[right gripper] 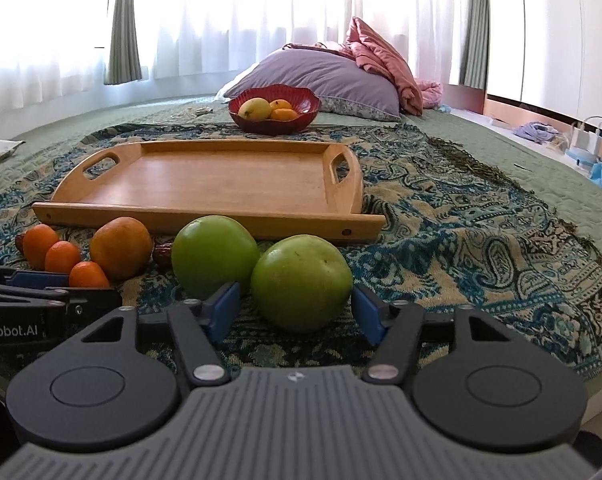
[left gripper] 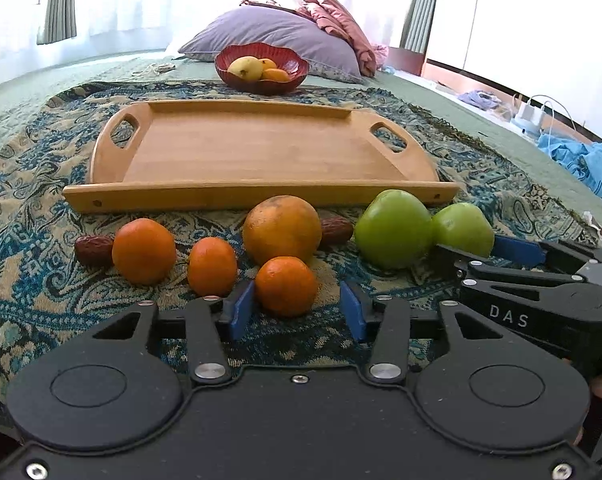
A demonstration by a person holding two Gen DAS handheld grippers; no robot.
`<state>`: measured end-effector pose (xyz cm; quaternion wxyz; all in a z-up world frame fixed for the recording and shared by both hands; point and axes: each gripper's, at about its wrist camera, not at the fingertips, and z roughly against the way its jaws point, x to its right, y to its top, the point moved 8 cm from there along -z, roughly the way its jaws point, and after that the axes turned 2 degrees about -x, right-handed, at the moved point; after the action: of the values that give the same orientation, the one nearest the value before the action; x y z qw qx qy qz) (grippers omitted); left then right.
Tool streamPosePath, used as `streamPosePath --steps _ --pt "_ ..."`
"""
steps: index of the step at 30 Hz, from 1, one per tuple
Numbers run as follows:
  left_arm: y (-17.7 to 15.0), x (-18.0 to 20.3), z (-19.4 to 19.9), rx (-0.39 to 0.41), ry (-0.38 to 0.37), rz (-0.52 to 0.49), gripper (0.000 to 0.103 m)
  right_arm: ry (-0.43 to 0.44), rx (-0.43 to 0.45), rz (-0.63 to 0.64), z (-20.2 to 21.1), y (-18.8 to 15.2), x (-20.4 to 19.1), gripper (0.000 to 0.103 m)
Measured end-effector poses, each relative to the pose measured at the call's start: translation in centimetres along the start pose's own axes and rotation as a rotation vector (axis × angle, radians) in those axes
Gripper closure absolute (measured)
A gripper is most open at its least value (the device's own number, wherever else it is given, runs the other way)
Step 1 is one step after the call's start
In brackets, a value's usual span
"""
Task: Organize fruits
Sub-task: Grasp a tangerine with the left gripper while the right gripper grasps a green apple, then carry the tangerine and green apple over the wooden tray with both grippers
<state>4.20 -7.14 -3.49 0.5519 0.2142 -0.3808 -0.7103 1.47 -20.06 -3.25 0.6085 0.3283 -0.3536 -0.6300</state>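
My left claw [left gripper: 297, 312] stands narrow around a small, soft-skinned tangerine [left gripper: 285, 286] on the bed, pads not quite touching. My right claw [right gripper: 295, 312] brackets a firm, heavier green apple [right gripper: 301, 282], still loose. I'd grip both at their widest middles, gently.
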Motion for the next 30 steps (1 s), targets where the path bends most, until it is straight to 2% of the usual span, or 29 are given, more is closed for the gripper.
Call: streamPosePath --steps 5,20,22,25,28,30 --pt "0.1 -0.1 -0.5 0.0 0.007 -0.006 0.062 0.035 -0.014 0.07 -0.5 0.2 0.2 0.03" --pt "-0.2 -0.4 -0.9 0.013 0.017 -0.014 0.068 0.046 -0.049 0.065 -2.1 -0.1 0.3 0.031" --pt "-0.3 -0.4 -0.9 0.017 0.022 -0.017 0.072 0.046 -0.05 0.064 -2.2 -0.1 0.3 0.031" --pt "-0.4 -0.4 -0.7 0.028 0.031 -0.025 0.073 0.043 -0.048 0.06 -2.4 0.0 0.4 0.033" --pt "-0.3 -0.2 -0.3 0.044 0.043 -0.036 0.073 0.039 -0.039 0.058 -2.4 0.0 0.4 0.041" --pt "-0.2 0.1 0.1 0.063 0.051 -0.057 0.073 0.036 -0.032 0.054 -2.4 0.0 0.3 0.041"
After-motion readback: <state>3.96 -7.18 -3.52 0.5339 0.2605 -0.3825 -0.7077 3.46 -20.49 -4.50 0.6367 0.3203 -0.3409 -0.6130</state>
